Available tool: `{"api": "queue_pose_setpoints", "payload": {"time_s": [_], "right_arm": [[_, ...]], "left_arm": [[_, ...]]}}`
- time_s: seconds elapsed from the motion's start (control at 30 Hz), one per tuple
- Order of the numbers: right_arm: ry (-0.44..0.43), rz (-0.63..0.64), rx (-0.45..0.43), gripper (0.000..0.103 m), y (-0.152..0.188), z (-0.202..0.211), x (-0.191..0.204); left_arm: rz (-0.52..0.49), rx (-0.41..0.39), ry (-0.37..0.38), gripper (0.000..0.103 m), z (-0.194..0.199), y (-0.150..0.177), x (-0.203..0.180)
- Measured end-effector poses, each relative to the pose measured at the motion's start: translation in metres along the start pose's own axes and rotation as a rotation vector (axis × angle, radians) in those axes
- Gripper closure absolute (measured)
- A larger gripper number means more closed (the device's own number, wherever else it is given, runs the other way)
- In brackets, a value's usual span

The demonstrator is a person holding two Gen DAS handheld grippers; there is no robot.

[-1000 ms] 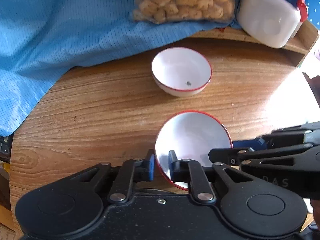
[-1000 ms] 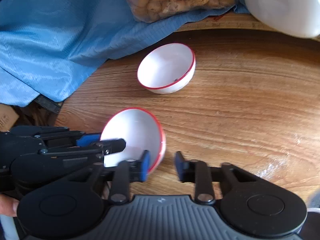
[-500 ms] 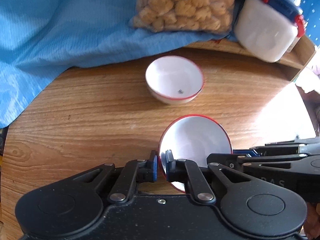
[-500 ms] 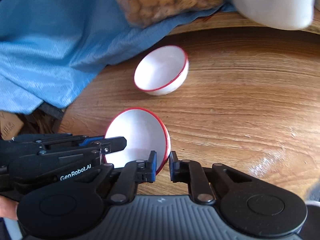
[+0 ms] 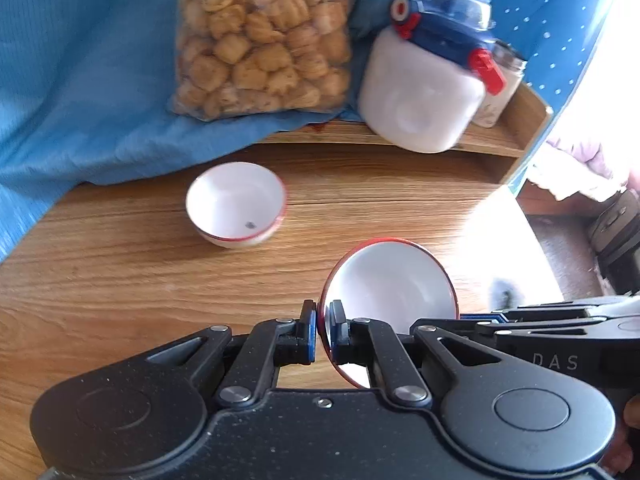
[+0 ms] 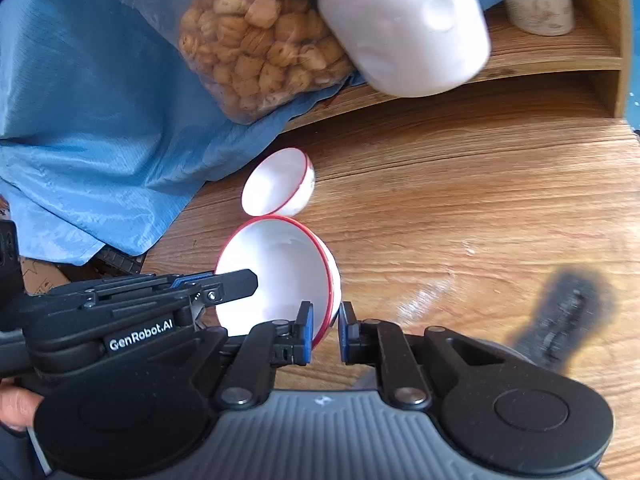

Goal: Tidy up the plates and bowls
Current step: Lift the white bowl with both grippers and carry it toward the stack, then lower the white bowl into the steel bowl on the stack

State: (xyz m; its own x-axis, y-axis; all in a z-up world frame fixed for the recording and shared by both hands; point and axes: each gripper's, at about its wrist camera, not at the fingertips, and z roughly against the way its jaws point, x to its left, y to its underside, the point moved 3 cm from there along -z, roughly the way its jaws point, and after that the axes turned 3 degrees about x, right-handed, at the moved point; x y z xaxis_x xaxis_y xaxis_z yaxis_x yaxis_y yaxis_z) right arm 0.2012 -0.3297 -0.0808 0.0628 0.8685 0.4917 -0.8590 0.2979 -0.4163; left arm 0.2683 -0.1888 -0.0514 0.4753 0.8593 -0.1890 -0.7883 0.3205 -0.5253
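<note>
A: Toward the back of the surface [image 5: 100,280], near its left edge where the blue cloth [image 5: 80,100] hangs over, the small bowl [image 5: 236,204] sits upright and alone.

B: And the nearer bowl [image 5: 390,292]?

A: Tipped, between both tools. The left gripper [image 5: 322,334] has its fingers pinched tight on the left side of the rim; the right gripper [image 6: 324,330] clamps the rim on the opposite side, wall between its pads.

B: How will it handle?

A: Stiff, light, glazed, so probably slippery and chippable. The thin rim looks the only purchase; I'd keep both grips firm and set it down gently.

B: Further right?

A: A biscuit bag [image 5: 264,36] and white jar [image 5: 424,92] along the back edge.
</note>
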Motion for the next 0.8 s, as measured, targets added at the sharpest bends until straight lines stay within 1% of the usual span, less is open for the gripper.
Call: {"api": "queue_pose_setpoints", "payload": {"time_s": [0.1, 0.17, 0.33, 0.43, 0.67, 0.8], "right_arm": [[-0.005, -0.004, 0.0, 0.089, 0.004, 0.014, -0.007], [-0.006, 0.01, 0.0, 0.088, 0.005, 0.023, -0.011], [-0.003, 0.044, 0.001, 0.087, 0.007, 0.046, -0.02], [-0.006, 0.046, 0.014, 0.087, 0.008, 0.054, -0.028], [-0.004, 0.062, 0.043, 0.087, 0.014, 0.068, -0.045], [-0.011, 0.063, 0.083, 0.087, 0.019, 0.073, -0.053]], "left_arm": [[0.004, -0.005, 0.014, 0.097, 0.002, 0.004, -0.014], [-0.009, -0.015, 0.004, 0.097, 0.006, 0.005, -0.026], [-0.08, -0.053, -0.033, 0.097, 0.018, 0.007, -0.057], [-0.077, -0.055, -0.025, 0.097, 0.018, 0.007, -0.069], [-0.06, -0.028, -0.021, 0.097, 0.014, 0.015, -0.09], [-0.068, -0.006, -0.033, 0.097, 0.012, 0.022, -0.101]]}}
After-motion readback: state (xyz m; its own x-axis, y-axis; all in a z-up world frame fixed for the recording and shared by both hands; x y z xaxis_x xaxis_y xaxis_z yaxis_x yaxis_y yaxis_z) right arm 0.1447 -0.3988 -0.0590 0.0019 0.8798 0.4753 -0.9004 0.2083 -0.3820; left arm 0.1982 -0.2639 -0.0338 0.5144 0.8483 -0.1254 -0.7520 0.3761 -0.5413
